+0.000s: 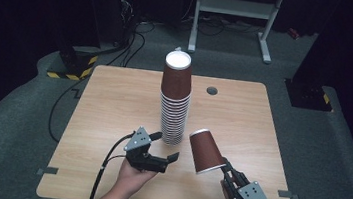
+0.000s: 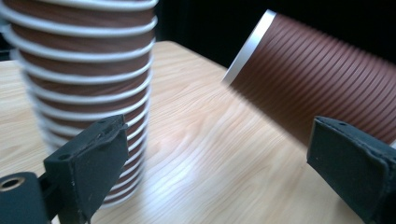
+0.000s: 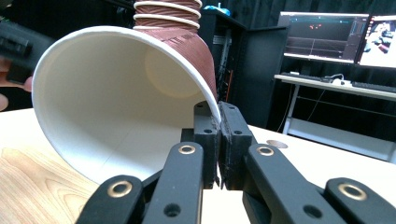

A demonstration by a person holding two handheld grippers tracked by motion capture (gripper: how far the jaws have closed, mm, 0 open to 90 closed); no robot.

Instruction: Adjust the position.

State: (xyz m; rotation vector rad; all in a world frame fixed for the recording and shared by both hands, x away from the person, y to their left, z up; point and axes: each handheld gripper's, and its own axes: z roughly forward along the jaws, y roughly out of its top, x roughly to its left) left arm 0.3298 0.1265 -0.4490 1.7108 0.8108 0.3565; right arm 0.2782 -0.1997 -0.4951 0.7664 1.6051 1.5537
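Observation:
A tall stack of brown ribbed paper cups stands upside down mid-table; it fills the left of the left gripper view and rises behind the held cup in the right gripper view. My right gripper is shut on the rim of a single brown cup, tilted with its base up and to the left, just right of the stack; its white inside faces the right gripper's camera, the jaws pinching the rim. My left gripper is open beside the stack's foot, the single cup ahead of it.
The wooden table has a round cable hole behind the stack. A white metal frame and dark equipment stand on the floor beyond. Monitors on a desk show behind the right gripper.

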